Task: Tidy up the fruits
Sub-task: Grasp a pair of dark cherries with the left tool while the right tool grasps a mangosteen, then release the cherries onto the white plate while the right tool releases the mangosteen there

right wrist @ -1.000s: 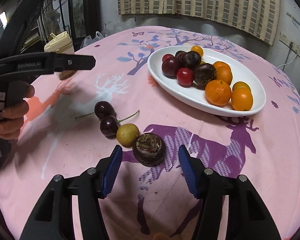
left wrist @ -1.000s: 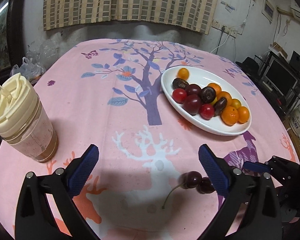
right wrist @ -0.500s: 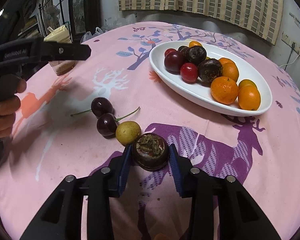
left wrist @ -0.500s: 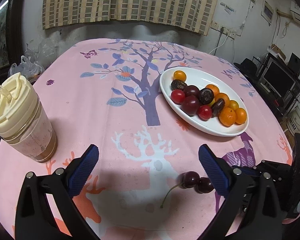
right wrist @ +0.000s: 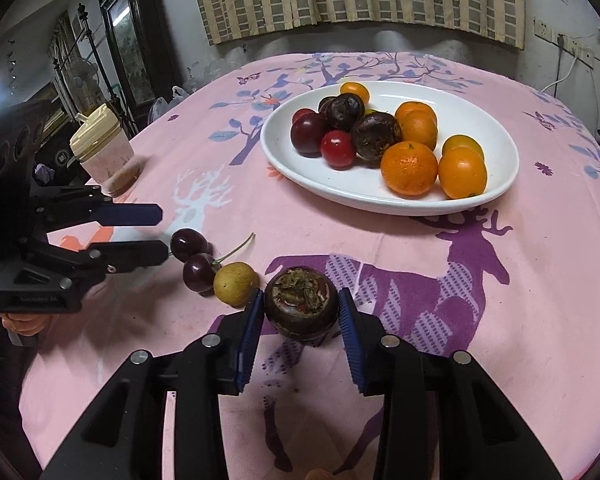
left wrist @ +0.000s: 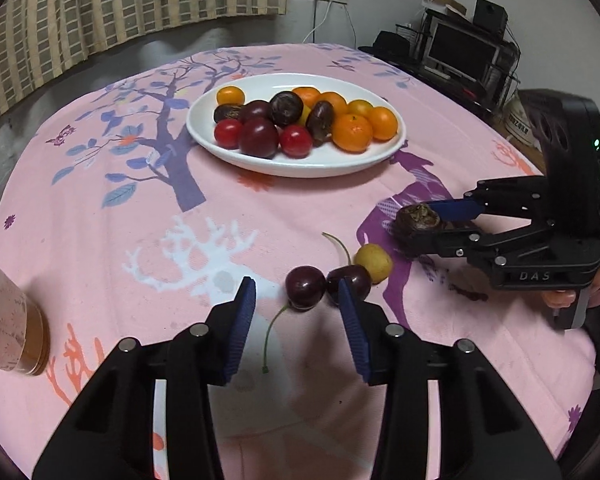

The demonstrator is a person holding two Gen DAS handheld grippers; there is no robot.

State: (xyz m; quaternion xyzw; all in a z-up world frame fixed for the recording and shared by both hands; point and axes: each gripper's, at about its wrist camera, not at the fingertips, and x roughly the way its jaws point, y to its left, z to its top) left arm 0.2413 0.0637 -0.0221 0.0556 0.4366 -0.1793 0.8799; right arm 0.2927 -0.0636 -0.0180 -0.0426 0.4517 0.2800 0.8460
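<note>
My right gripper (right wrist: 302, 314) is shut on a dark round mangosteen-like fruit (right wrist: 301, 303) low over the pink tablecloth; it also shows in the left wrist view (left wrist: 418, 220). My left gripper (left wrist: 298, 300) is open around two dark cherries (left wrist: 306, 287), its right finger against the second cherry (left wrist: 350, 282). A small yellow fruit (left wrist: 373, 263) lies beside the cherries. The white oval plate (left wrist: 260, 160) behind holds oranges, red and dark fruits. In the right wrist view the left gripper (right wrist: 160, 232) is at the cherries (right wrist: 189, 244).
A cup with a cream lid (right wrist: 104, 150) stands at the table's left side; its base shows in the left wrist view (left wrist: 8, 328). The tablecloth (left wrist: 140, 208) has tree and deer prints. A shelf with a monitor (left wrist: 460, 52) stands beyond the far right edge.
My left gripper moved forward and right to the cherries and narrowed around them. My right gripper closed on the dark fruit and lifted it slightly.
</note>
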